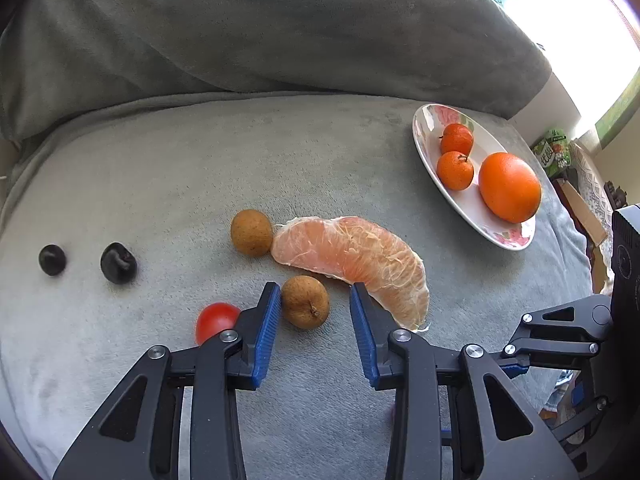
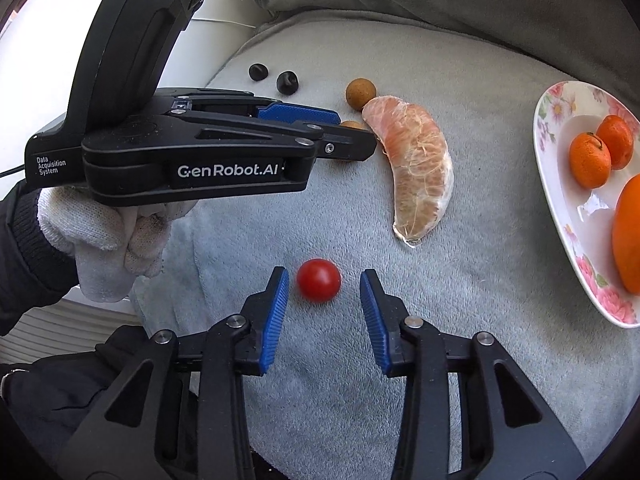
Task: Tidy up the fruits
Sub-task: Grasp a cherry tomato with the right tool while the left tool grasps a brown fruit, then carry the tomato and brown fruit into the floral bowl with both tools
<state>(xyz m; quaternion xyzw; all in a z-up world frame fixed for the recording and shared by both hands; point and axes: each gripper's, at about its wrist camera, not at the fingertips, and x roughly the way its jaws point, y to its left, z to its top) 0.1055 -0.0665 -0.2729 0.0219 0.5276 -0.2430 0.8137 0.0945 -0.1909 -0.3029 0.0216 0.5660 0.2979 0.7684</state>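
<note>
Left tool (image 1: 314, 302) straddles the near longan (image 1: 305, 301), which sits just beside the pomelo segment (image 1: 352, 262); left pad touching or nearly so, right pad clear, so not clamped. Right tool (image 2: 324, 285) brackets the cherry tomato (image 2: 319, 280), below the segment's tip, gaps on both sides, released. Plate (image 2: 560, 200) right of the segment holds two mandarins (image 2: 590, 160) and an orange (image 2: 628, 236).
</note>
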